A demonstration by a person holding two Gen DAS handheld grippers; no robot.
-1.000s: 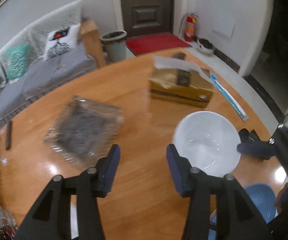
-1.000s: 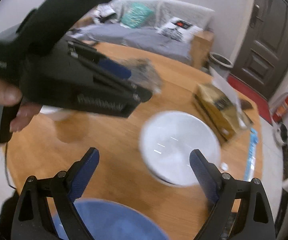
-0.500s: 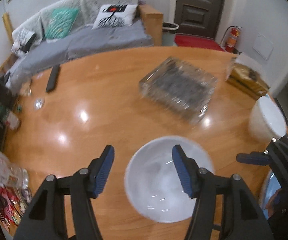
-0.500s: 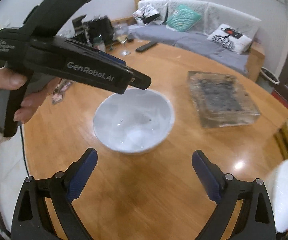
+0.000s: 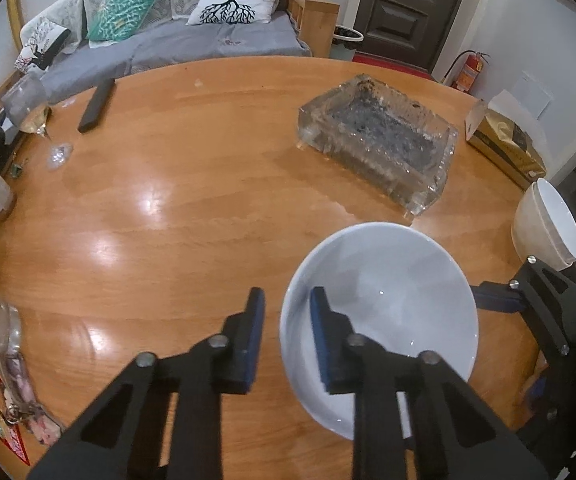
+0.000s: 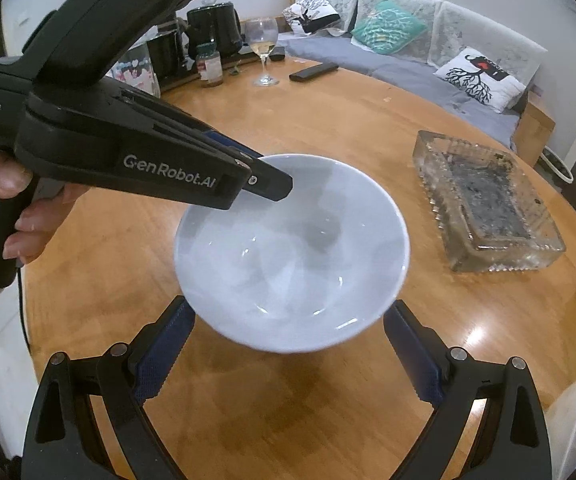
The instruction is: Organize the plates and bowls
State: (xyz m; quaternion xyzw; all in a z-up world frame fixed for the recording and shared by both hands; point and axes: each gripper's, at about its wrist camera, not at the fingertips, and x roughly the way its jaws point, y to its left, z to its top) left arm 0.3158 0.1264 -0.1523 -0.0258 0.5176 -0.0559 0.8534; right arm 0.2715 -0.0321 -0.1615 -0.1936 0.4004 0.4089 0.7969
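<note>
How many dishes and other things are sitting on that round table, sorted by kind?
White bowls: 2 (near bowl, far bowl)
Glass tray: 1
Wine glass: 1
Remote control: 1
Tissue box: 1
Jar: 1
Total: 7

Your left gripper [image 5: 286, 332] reaches forward with its jaws narrowed — one blue pad [image 5: 322, 340] sits inside the white bowl [image 5: 392, 312], the other outside, straddling the rim, though contact isn't certain. Your left hand [image 6: 16, 216] wraps the handle at the view's left edge. Your right gripper [image 6: 288, 356] spreads wide — its fingers [image 6: 164, 344] flank the bowl's near side without gripping it.
</note>
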